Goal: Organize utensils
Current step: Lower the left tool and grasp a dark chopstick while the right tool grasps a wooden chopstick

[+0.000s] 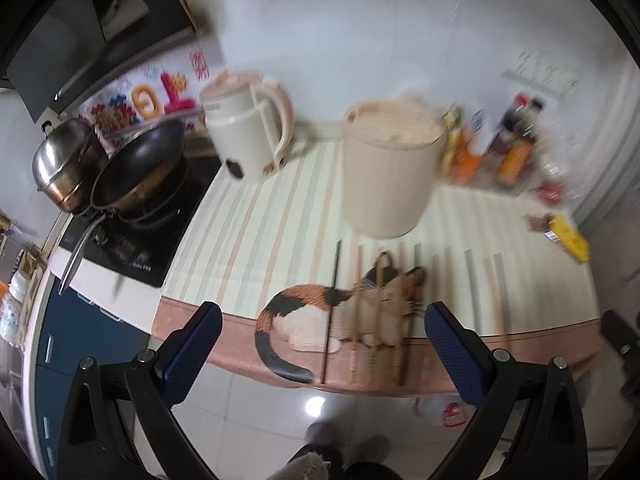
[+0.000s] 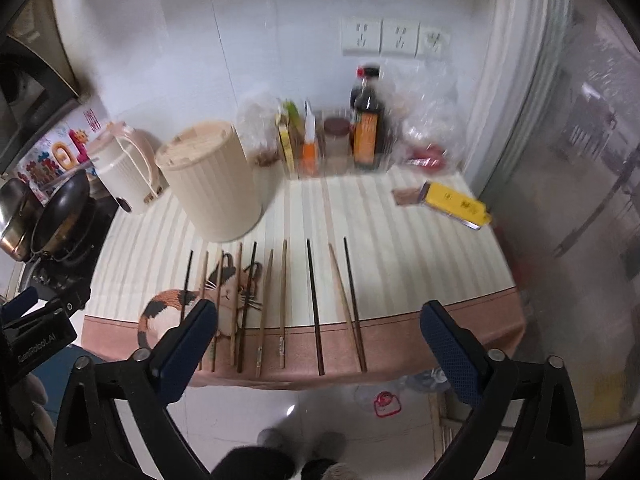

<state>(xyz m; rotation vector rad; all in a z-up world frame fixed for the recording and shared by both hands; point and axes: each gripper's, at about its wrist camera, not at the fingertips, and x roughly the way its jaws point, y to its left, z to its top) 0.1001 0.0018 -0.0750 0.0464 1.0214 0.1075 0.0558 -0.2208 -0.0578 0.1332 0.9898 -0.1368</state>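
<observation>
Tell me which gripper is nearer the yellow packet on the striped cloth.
Right. The right gripper hangs over the cloth's front edge with the yellow packet up to its right. The left gripper hangs further left, above the cat print.

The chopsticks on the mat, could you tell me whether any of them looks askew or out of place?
Yes. Most chopsticks lie parallel and apart, but one light stick on the right slants, its near end meeting the dark stick beside it.

Wooden chopsticks [image 2: 283, 304] on matt striped cloth [image 2: 400, 240]
</observation>
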